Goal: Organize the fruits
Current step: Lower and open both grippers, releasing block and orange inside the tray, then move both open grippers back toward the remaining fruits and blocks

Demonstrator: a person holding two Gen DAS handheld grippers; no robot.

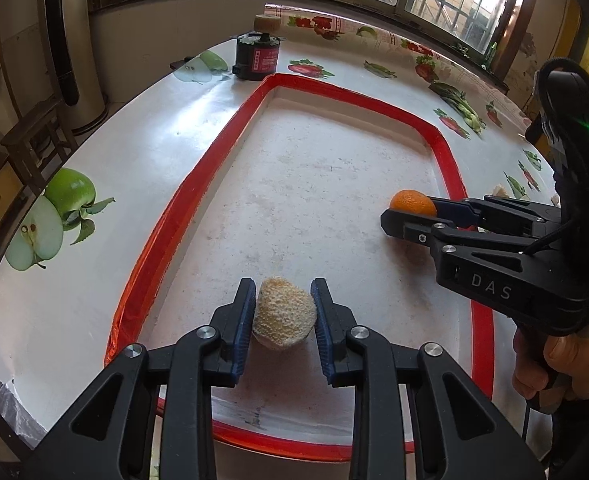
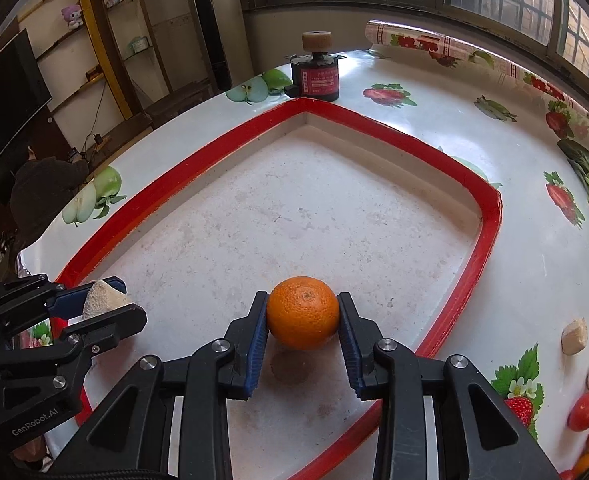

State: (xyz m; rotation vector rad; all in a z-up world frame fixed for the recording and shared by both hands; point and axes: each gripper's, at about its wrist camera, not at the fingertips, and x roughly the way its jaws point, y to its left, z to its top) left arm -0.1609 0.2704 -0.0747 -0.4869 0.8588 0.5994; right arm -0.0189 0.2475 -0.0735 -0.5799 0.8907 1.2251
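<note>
- The left gripper (image 1: 284,312) is pinching a pale rough fruit (image 1: 284,314) between its pads, low over the red-rimmed tray (image 1: 198,184).
- The right gripper (image 2: 302,316) is pinching the orange (image 2: 302,312), apparently touching the floor.
- Releasing gently should stop rolling.
</note>
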